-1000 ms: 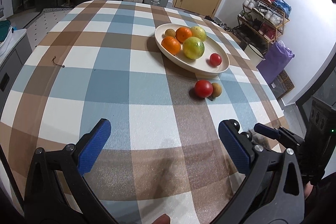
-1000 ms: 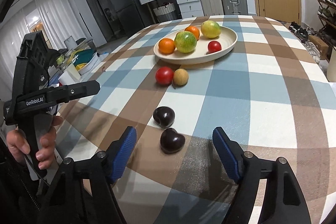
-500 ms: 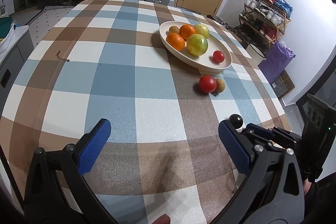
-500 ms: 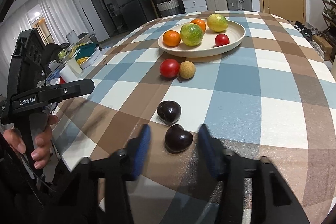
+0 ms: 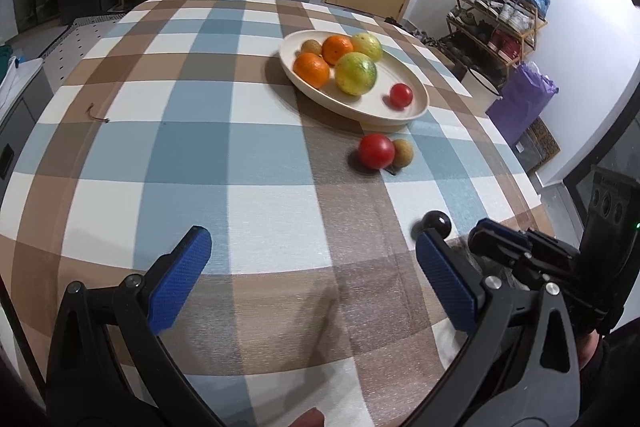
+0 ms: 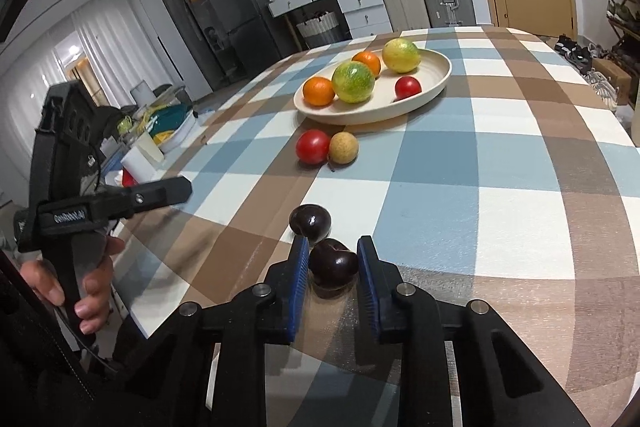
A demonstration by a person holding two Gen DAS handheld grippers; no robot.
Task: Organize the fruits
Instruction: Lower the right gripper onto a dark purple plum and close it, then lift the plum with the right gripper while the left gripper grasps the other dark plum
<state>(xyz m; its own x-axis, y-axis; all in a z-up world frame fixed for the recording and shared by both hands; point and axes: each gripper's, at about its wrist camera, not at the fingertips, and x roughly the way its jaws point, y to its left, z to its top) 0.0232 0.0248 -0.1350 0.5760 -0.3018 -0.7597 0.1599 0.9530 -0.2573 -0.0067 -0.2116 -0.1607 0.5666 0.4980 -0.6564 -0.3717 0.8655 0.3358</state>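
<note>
My right gripper point(image 6: 333, 257) is shut on a dark plum point(image 6: 333, 264) that rests on the checked tablecloth. A second dark plum point(image 6: 310, 222) lies just beyond it, touching or nearly so. Farther off, a red tomato point(image 6: 312, 146) and a small tan fruit point(image 6: 343, 147) sit side by side before a cream oval plate point(image 6: 438, 83) holding oranges, two green-yellow fruits and a small tomato. My left gripper point(image 5: 312, 267) hangs open over bare cloth, nothing between its blue pads. In the left wrist view the tomato point(image 5: 375, 151) and the plate point(image 5: 418, 109) lie ahead to the right.
The table's right edge runs close to the right gripper's body point(image 5: 560, 259) in the left wrist view. A hand point(image 6: 86, 291) holds the left gripper at the table's left side. Drawers, suitcases, a fridge and a shoe rack stand around the room.
The right gripper's jaws have come together around the nearer dark plum, from wide apart a second ago. The left gripper has stayed open and about where it was.
</note>
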